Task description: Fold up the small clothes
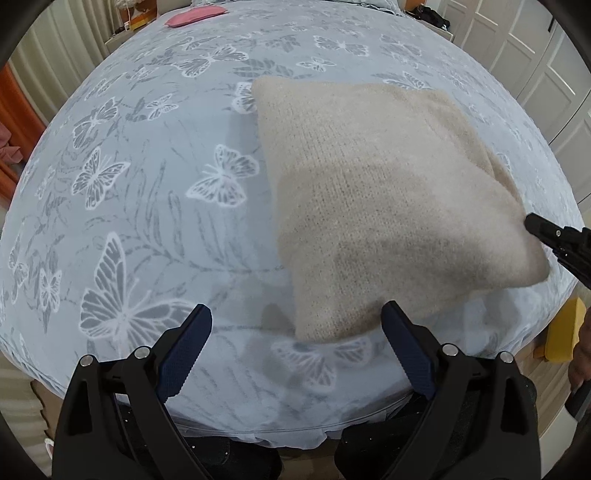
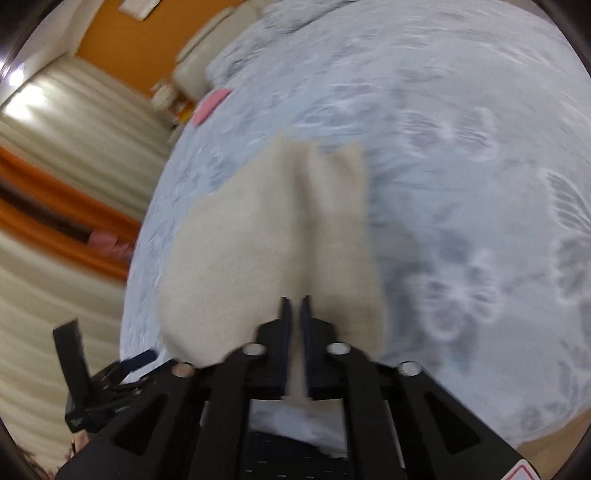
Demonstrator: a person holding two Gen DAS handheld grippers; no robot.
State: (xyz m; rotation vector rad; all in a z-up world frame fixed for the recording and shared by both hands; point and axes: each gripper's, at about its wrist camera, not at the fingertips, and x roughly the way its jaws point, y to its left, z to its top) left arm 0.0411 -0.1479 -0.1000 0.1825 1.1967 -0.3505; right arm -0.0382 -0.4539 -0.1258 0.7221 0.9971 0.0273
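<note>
Garment: beige knit piece (image 1: 388, 206), folded to a rough square, lying on the bed; landmark for all below.
Garment position: on the bedspread's near-right part in the left wrist view, near corner reaching toward the bed's front edge.
Garment shape, right wrist view: cloth (image 2: 266, 236) bunches into two raised lobes with a crease running away from the pinch; view blurred.
Right gripper: (image 2: 295, 306) jaws closed to a narrow slit, clamping the garment's edge, beige cloth showing between the dark pads.
Right gripper pose: angled down at the bed; in the left wrist view its black tip (image 1: 535, 225) meets the garment's right edge.
Left gripper: (image 1: 295, 325) jaws wide apart, nothing between the pads.
Left gripper pose: steeply downward, hovering at the garment's near corner; right finger (image 1: 402, 343) just beside that corner, contact cannot be told.
Bedspread: pale blue with white butterfly print (image 1: 147, 184), under and around the garment.
Pink item: small flat piece (image 1: 194, 14) on the bed's far edge, well apart from the garment.
Yellow object: (image 1: 565, 332) off the bed, right of the garment, partly cut off.
Containers: can't tell any.
</note>
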